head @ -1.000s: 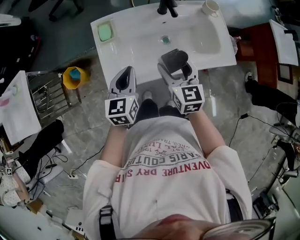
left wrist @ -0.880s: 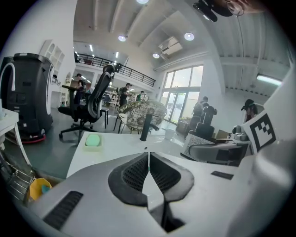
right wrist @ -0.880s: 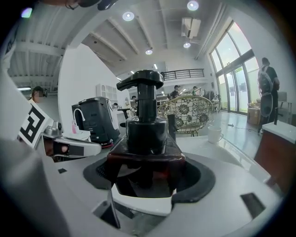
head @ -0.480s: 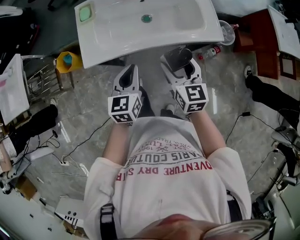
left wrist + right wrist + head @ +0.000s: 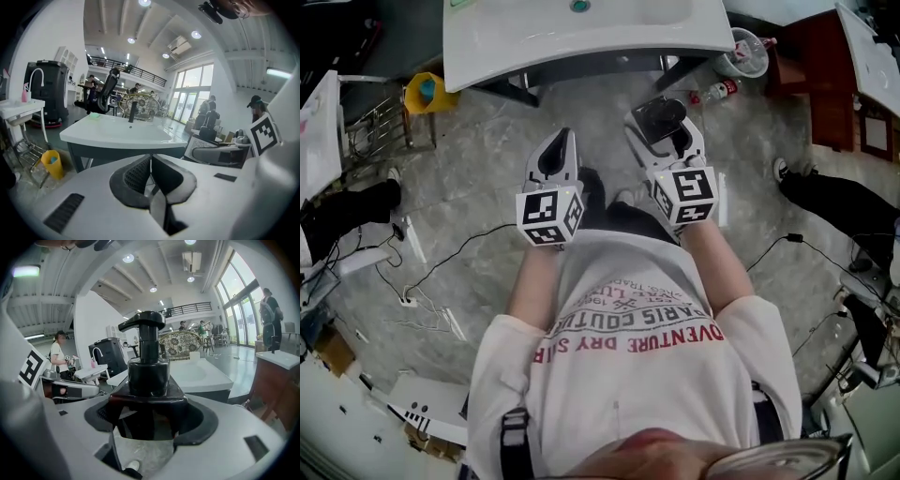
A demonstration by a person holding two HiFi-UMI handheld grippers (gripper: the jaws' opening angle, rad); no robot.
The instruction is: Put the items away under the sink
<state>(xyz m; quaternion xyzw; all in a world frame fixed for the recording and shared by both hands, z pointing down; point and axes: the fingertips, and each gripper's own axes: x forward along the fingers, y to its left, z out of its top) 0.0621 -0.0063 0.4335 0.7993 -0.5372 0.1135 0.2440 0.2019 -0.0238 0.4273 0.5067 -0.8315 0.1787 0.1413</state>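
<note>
My left tongs are pressed together on nothing, idle in front of the sink. My right tongs pinch the black pump bottle, held upright and short of the sink's front edge. I judge I'm mid-carry; next I must bring the bottle low, beneath that edge.

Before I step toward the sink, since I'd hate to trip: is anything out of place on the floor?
Yes: a bottle lies on its side on the floor near the right front corner of the sink, beside a clear container. It looks dropped rather than stored.
</note>
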